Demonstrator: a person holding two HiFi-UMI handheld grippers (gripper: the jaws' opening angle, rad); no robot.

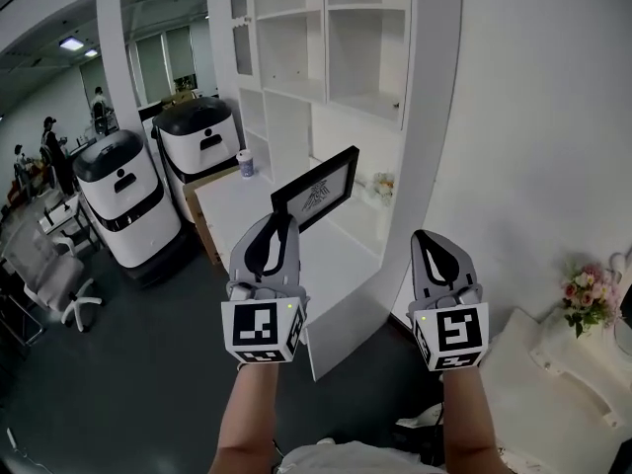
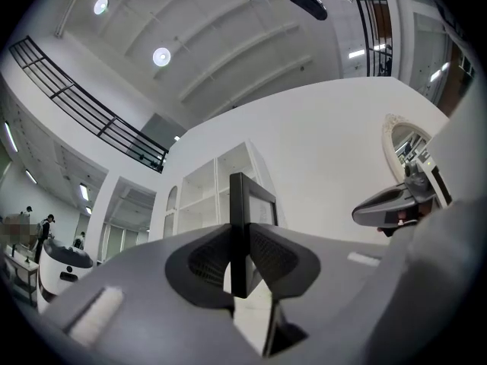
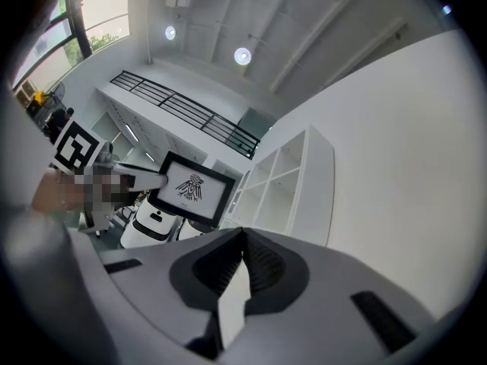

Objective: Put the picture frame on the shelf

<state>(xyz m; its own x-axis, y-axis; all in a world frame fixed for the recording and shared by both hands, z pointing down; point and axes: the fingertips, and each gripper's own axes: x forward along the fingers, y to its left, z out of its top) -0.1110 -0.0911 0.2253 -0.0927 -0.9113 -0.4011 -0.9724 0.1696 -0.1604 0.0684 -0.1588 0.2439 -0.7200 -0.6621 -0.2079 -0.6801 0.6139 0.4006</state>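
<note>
The picture frame [image 1: 316, 191] is black with a white print of a bird-like emblem. It hangs in the air in front of the white shelf unit [image 1: 326, 67], above its low counter [image 1: 252, 215]. My left gripper [image 1: 279, 221] is shut on the frame's lower left edge. In the left gripper view the frame [image 2: 242, 219] stands edge-on between the pads of the left gripper [image 2: 242, 253]. My right gripper [image 1: 428, 237] hovers to the right with its jaws shut and nothing in them. The right gripper view shows the frame [image 3: 190, 189] from the front and the right gripper [image 3: 242, 240] empty.
Two white-and-black machines [image 1: 120, 197] [image 1: 201, 137] stand left of the counter. A cup [image 1: 245, 163] sits on the counter and small flowers [image 1: 382, 186] on a low shelf. A pink bouquet [image 1: 588, 295] stands at the right, office chairs [image 1: 59, 284] and people at the far left.
</note>
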